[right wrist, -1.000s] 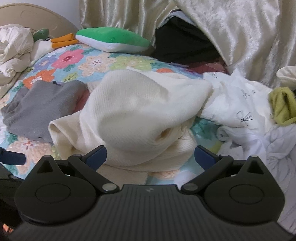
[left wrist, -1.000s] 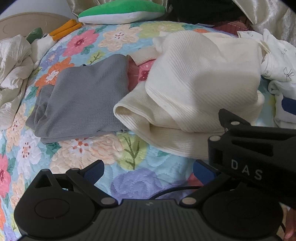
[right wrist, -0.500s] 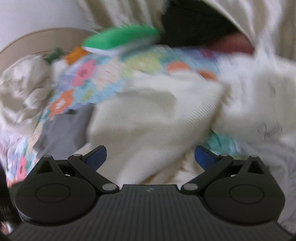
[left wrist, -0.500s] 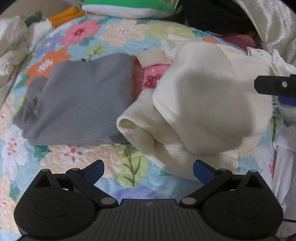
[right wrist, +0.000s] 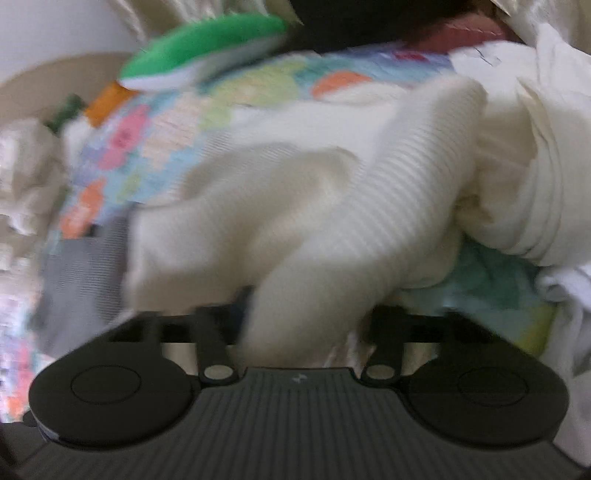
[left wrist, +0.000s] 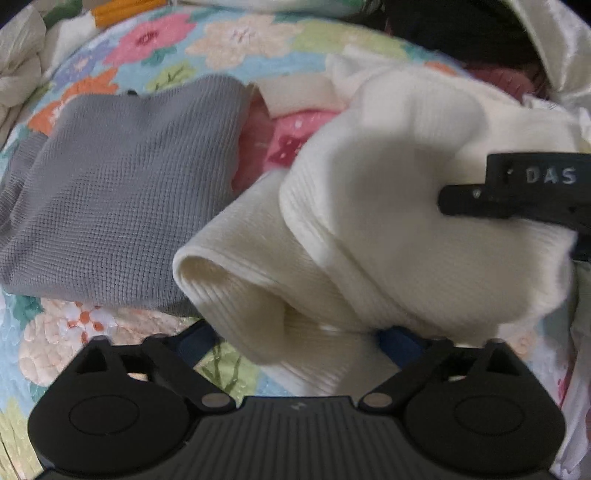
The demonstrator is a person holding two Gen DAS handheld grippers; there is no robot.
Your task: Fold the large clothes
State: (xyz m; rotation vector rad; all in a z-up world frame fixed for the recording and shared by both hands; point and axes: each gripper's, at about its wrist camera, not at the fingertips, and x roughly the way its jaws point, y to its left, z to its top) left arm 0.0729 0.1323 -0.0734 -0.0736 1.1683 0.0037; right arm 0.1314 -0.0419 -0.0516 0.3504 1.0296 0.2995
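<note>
Hiding both grippers' fingertips, the cream ribbed garment (left wrist: pixel 388 206); left fingers (left wrist: pixel 192 341) spread, right fingers' spacing unreadable through blur.

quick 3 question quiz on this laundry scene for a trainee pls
1. True or false: in the left wrist view, the grey garment lies flat to the left of the cream ribbed garment.
2. What sits between the fingers of the left tool?
A. the cream ribbed garment
B. the grey garment
C. nothing
3. Fill in: the bedspread under the clothes has a ___ pattern.

Key: 1 true; 2 A; 3 floral
</note>
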